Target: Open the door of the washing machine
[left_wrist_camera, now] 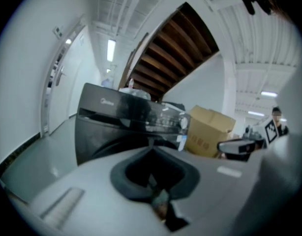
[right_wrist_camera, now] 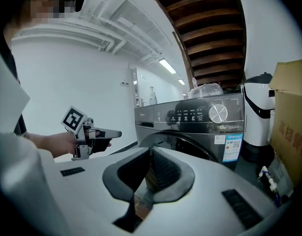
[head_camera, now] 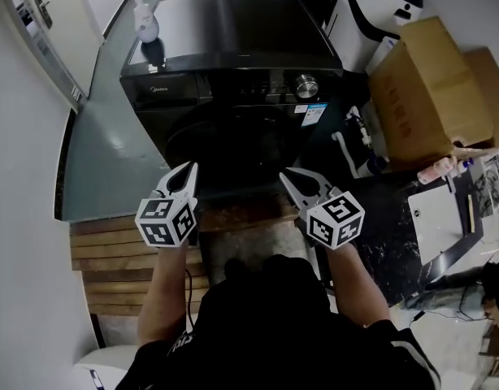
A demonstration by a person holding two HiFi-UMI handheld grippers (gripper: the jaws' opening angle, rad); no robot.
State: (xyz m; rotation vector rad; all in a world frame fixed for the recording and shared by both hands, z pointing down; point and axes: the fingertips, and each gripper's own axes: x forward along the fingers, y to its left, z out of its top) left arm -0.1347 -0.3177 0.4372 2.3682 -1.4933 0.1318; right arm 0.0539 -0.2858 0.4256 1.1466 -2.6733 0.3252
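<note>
The black front-loading washing machine (head_camera: 233, 55) stands straight ahead with its round door (head_camera: 233, 140) closed. A silver knob (head_camera: 306, 84) sits on the control panel. My left gripper (head_camera: 187, 169) and right gripper (head_camera: 286, 175) are held side by side a short way in front of the door, touching nothing. Both point at the machine with jaws together and nothing between them. In the left gripper view the machine (left_wrist_camera: 116, 112) lies beyond the shut left gripper (left_wrist_camera: 152, 150). The right gripper view shows the door (right_wrist_camera: 190, 144) and knob (right_wrist_camera: 218, 113) beyond the shut right gripper (right_wrist_camera: 151, 150).
A white bottle (head_camera: 145, 19) stands on the machine's top. Cardboard boxes (head_camera: 428, 96) and a white appliance (head_camera: 379, 6) crowd its right side. A grey floor strip (head_camera: 111, 153) and white wall run along the left. Wooden planks (head_camera: 111, 258) lie underfoot.
</note>
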